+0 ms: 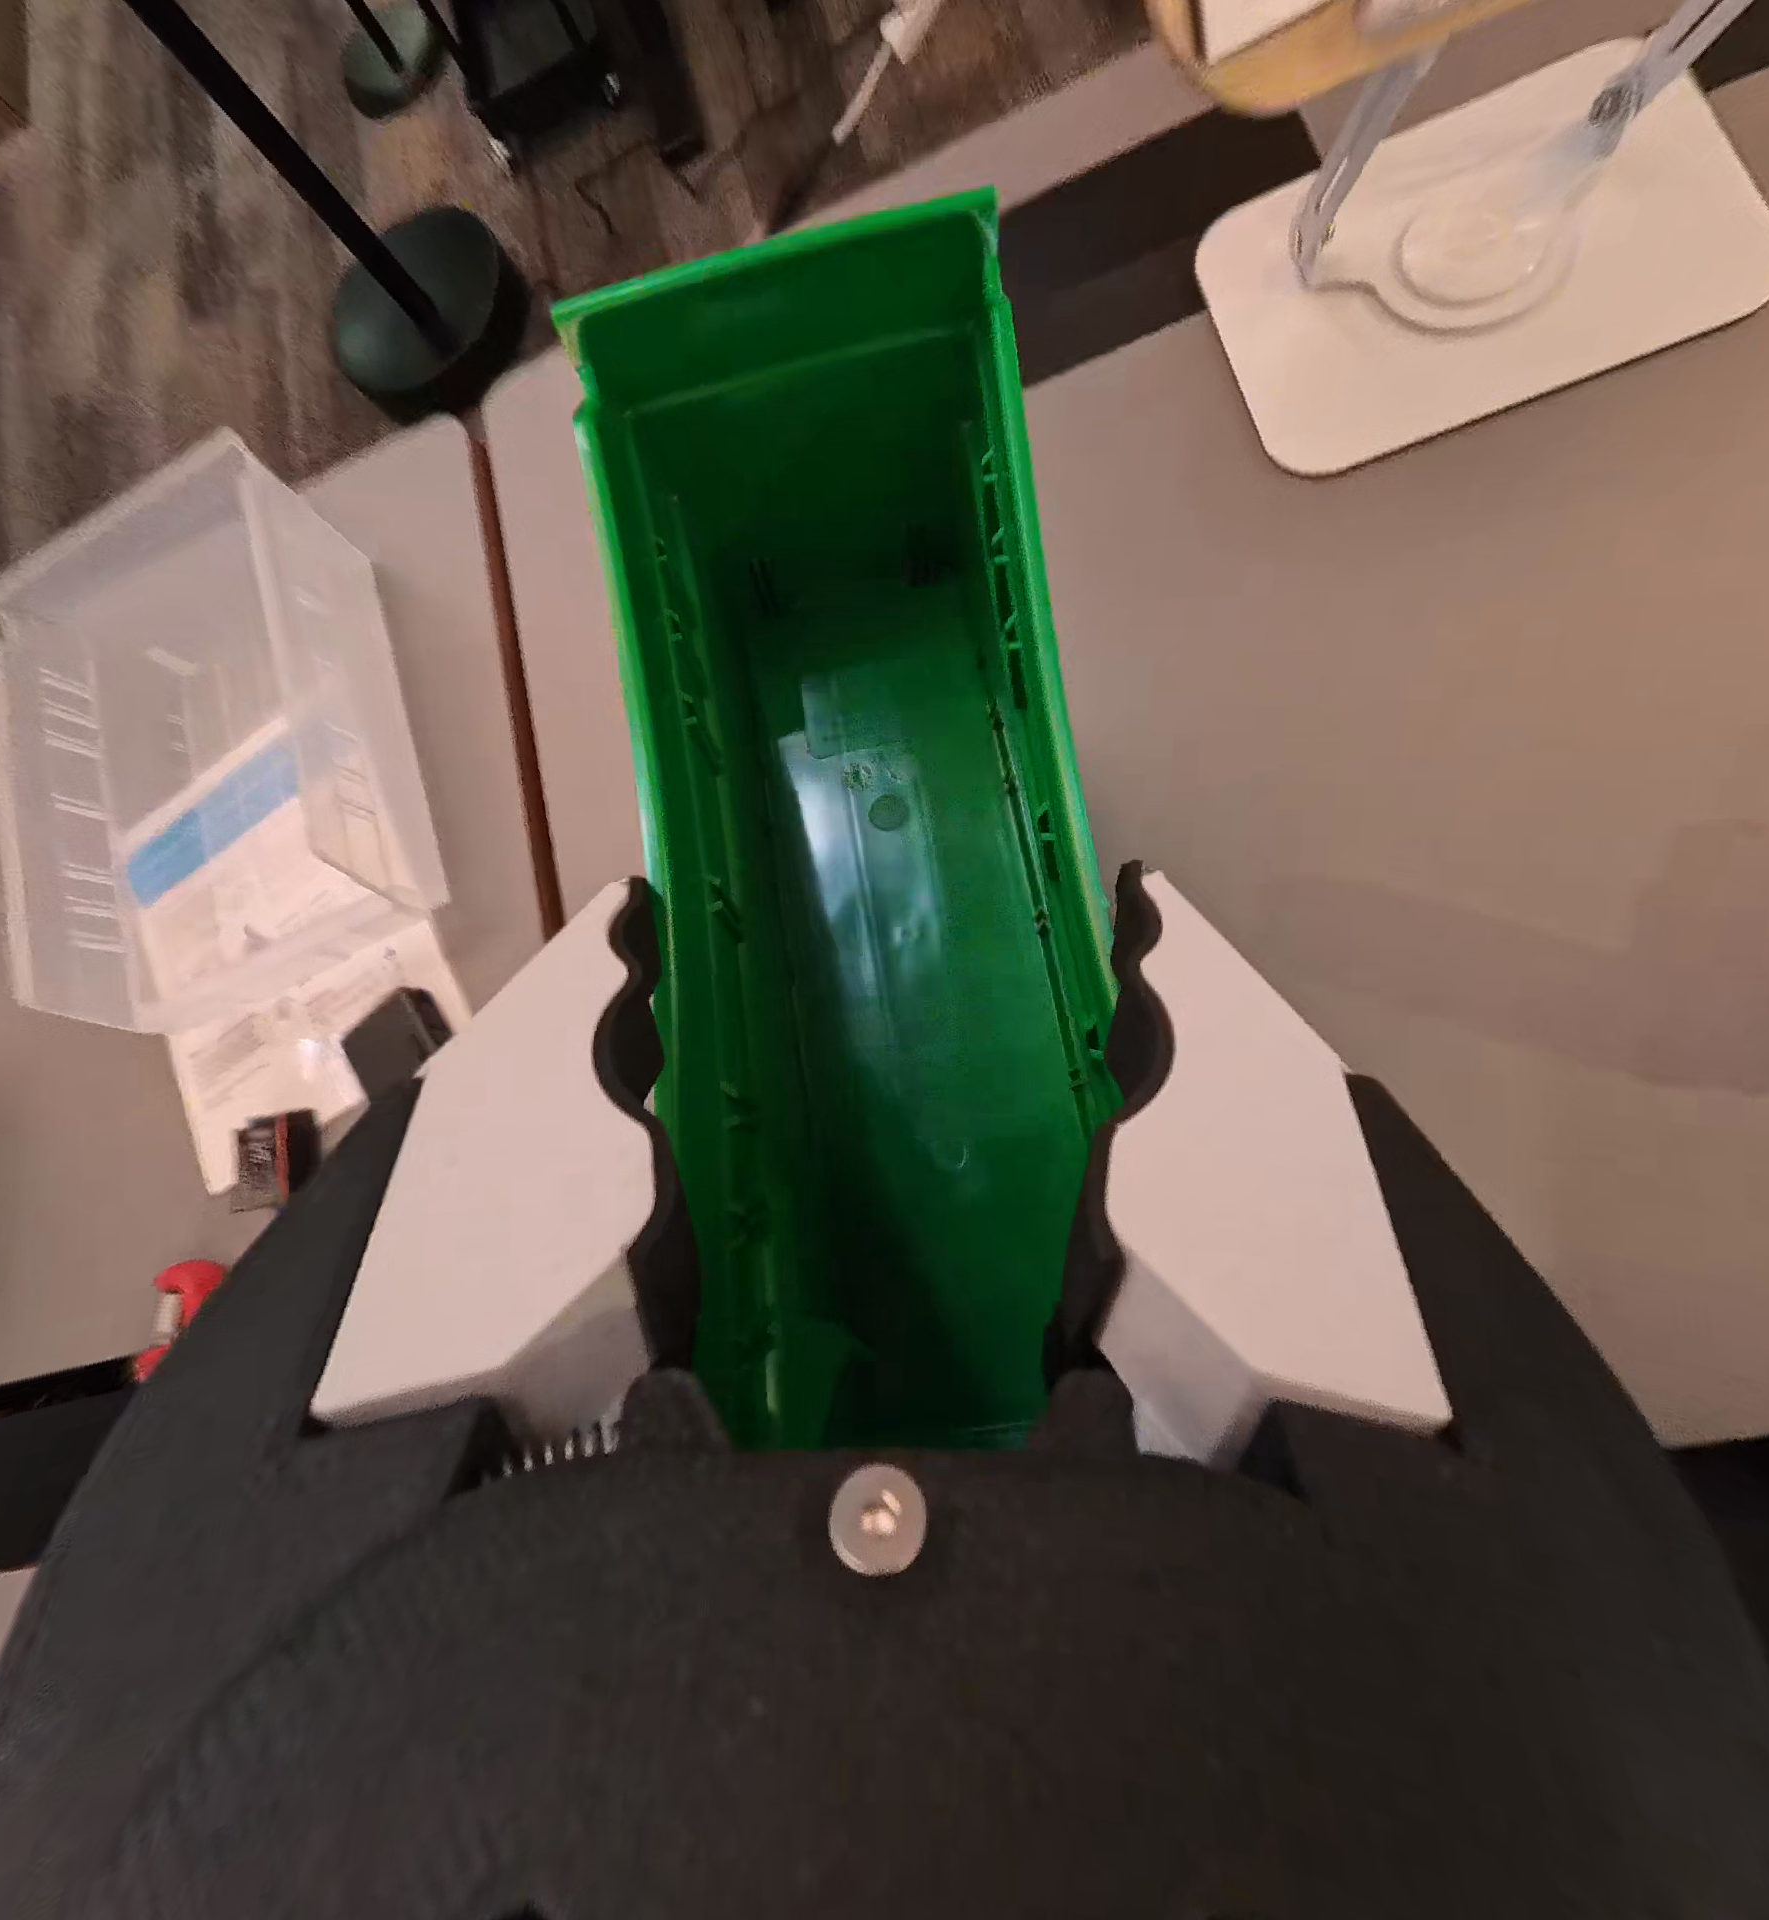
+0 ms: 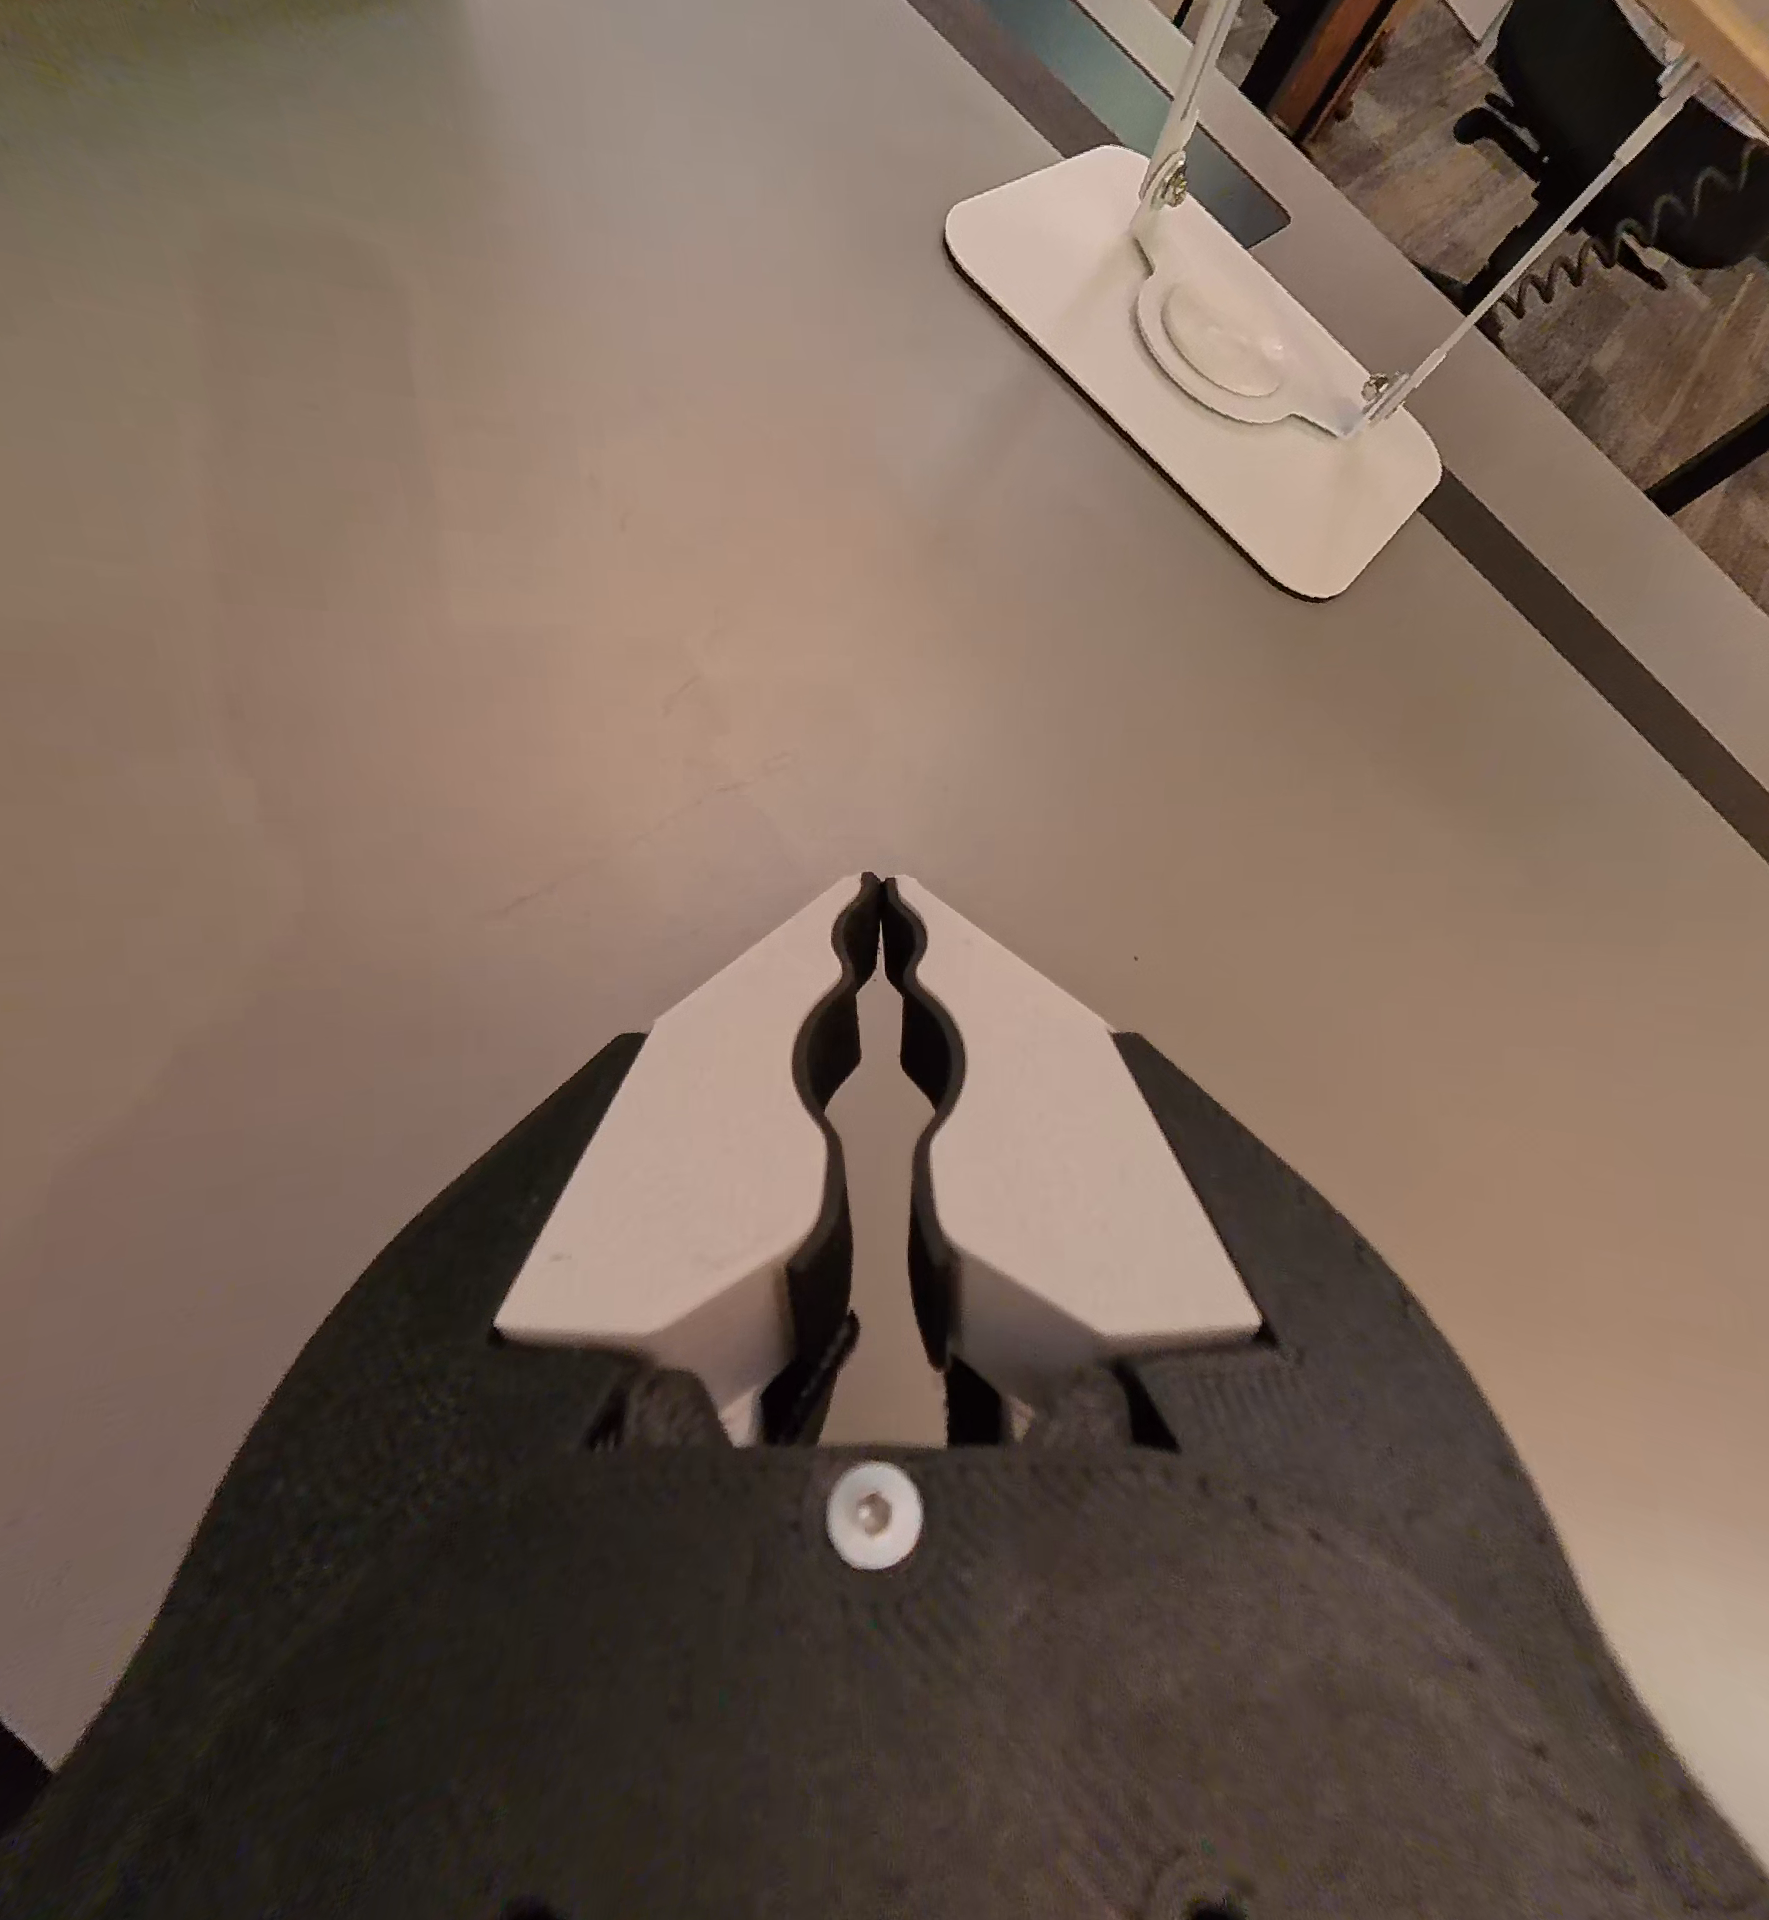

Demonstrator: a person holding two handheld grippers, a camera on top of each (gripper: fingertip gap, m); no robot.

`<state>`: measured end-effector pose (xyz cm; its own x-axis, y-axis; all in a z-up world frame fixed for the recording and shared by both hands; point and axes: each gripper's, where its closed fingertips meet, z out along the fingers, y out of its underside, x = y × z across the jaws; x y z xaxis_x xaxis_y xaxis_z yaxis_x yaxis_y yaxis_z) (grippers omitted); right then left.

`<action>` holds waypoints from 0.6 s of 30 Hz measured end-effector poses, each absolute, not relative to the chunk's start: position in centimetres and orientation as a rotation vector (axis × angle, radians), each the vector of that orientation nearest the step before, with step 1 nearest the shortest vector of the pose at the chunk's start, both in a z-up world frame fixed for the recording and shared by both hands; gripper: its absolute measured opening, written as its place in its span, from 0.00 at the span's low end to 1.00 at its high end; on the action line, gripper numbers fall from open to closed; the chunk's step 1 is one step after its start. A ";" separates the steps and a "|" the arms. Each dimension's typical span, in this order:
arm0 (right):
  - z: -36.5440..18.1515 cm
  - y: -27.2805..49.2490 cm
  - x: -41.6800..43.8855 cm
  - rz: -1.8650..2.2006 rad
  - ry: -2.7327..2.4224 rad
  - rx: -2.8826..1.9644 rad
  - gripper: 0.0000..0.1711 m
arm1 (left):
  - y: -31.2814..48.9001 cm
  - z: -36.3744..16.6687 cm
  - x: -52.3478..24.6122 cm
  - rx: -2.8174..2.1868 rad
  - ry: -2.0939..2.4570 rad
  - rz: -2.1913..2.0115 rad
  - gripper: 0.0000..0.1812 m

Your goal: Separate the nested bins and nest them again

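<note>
Left hand-held gripper (image 1: 880,997) clamps green bin (image 1: 828,644), seemingly above table (image 1: 1379,727).

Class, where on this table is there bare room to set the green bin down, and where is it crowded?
The widest bare patch of table lies ahead of the right hand-held gripper, bordered by the white stand base and the table's far edge. It is crowded left of the green bin, around the clear plastic box and papers.

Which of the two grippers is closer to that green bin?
Left. The left gripper is clamped on the green bin, a finger on each side wall. The right gripper is shut over bare table, with no bin in its view.
</note>
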<state>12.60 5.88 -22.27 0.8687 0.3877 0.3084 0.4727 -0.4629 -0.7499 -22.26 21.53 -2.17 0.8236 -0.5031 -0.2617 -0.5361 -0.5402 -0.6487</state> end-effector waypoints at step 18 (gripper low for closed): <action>-22.0 6.0 14.5 -0.081 -0.538 -2.120 0.00 | 17.5 -11.2 -3.8 -2.170 0.851 -0.212 0.50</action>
<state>14.49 6.03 -21.99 0.9024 0.3462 0.2567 0.4062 -0.4841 -0.7750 -3.78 17.51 -11.17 0.7618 -0.6368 -0.1189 -0.5071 -0.4720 -0.7212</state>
